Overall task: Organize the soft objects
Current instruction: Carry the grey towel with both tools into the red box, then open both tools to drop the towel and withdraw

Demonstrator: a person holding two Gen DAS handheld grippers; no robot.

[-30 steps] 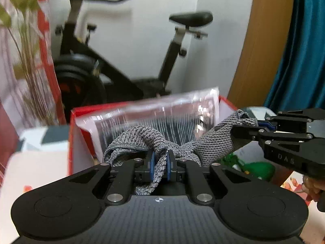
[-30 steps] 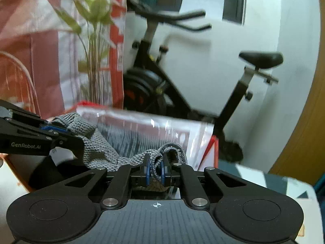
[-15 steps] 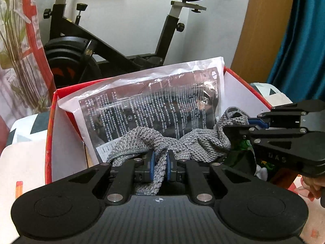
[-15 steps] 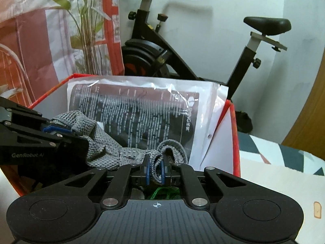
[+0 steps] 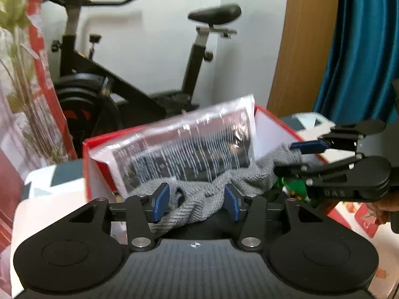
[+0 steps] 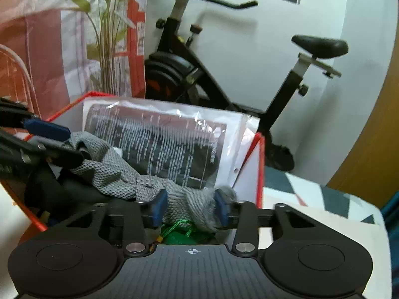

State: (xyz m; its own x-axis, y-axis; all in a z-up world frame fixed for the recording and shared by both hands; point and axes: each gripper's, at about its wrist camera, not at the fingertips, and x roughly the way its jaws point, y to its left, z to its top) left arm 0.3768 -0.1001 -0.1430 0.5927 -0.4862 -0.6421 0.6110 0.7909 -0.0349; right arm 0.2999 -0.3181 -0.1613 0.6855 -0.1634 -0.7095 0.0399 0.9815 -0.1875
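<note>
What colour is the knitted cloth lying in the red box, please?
Grey knitted cloth, clearest in the right wrist view.

Black exercise bike w/ padded saddle (image 6: 320, 46) stands vs plain white wall (image 5: 159, 49). Tan wooden panel (image 5: 304, 49) to its right, then teal curtain (image 5: 361, 49). Left side: green leafy plant (image 6: 104, 25) in front of red-and-white sheet (image 6: 49, 62). Even daylight, soft shadows.

The cloth (image 5: 199, 196) lay draped in the box (image 5: 274, 124), in front of a plastic bag (image 5: 184, 147) leaning against the box's back wall. The box sat on a table (image 6: 311, 199). Behind it stood an exercise bike (image 6: 199, 74), with a plant (image 6: 107, 37) to the bike's left.
</note>
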